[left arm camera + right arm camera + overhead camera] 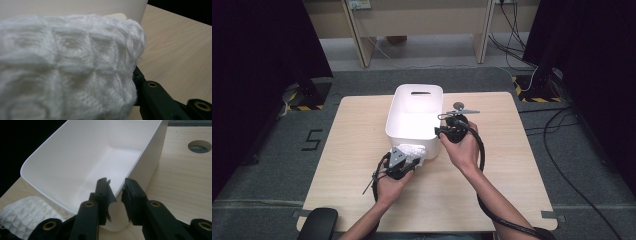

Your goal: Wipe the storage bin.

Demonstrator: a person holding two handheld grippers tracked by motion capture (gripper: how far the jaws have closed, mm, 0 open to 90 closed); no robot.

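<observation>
The left gripper (404, 161) has its jaws clamped on a white knitted cloth (67, 70) just beside the white bin (398, 112) on the tabletop (512, 165). The right gripper's (117, 192) jaws straddle the bin's near corner rim; whether they pinch it I cannot tell.

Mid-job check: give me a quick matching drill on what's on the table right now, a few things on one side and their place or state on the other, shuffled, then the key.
Things:
1. white knitted cloth
2. white bin
3. right gripper
4. round hole in the tabletop

Places or states:
A. jaws astride the near corner of the bin's rim
B. stands in the middle of the table, nothing inside
C. clamped in the left gripper, beside the bin's near wall
D. beyond the bin, on the right gripper's side

Pairs: 1-C, 2-B, 3-A, 4-D
</observation>
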